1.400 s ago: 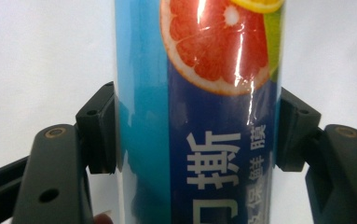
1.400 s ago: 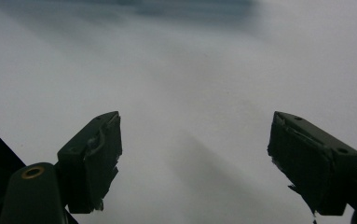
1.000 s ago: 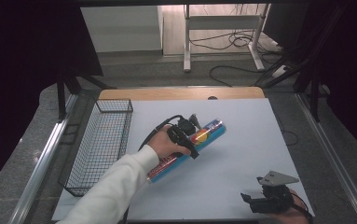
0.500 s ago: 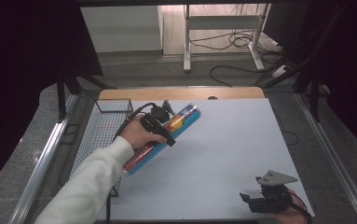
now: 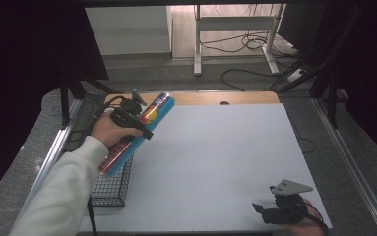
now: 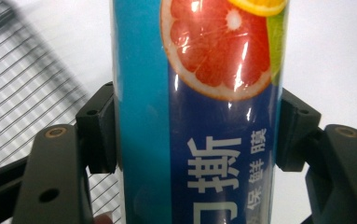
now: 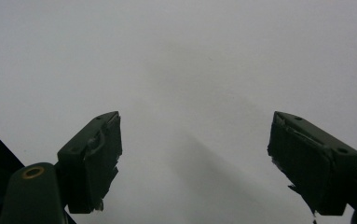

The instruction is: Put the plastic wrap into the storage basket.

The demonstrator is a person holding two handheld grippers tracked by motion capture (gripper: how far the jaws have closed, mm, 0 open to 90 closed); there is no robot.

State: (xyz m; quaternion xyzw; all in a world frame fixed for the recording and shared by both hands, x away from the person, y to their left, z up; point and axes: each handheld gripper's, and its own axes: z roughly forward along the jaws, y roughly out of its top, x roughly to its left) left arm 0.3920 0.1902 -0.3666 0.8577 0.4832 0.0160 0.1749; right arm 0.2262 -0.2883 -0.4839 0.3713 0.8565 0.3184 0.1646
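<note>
A long blue box of cling film (image 5: pixel 138 132) with a grapefruit picture hangs tilted over the black wire basket (image 5: pixel 108 189) at the table's left edge. My left gripper (image 5: pixel 136 123) is shut on the box around its middle. In the left gripper view both black pads press on the sides of the box (image 6: pixel 199 112), and the basket's mesh (image 6: pixel 22 107) lies below at the left. My right gripper (image 5: pixel 262 210) rests near the table's front right corner. In the right gripper view its jaws stand wide apart over the bare white table (image 7: pixel 185 70), with nothing between them.
The white table top (image 5: pixel 215 157) stretches between the two grippers. A wooden strip (image 5: pixel 245 97) runs along its far edge. Beyond the table a metal frame leg (image 5: pixel 197 44) and cables (image 5: pixel 255 44) lie on the floor.
My left hand has carried the cling film box leftward and a little upward, from the middle of the table to over the wire basket. The right gripper has stayed where it was.
</note>
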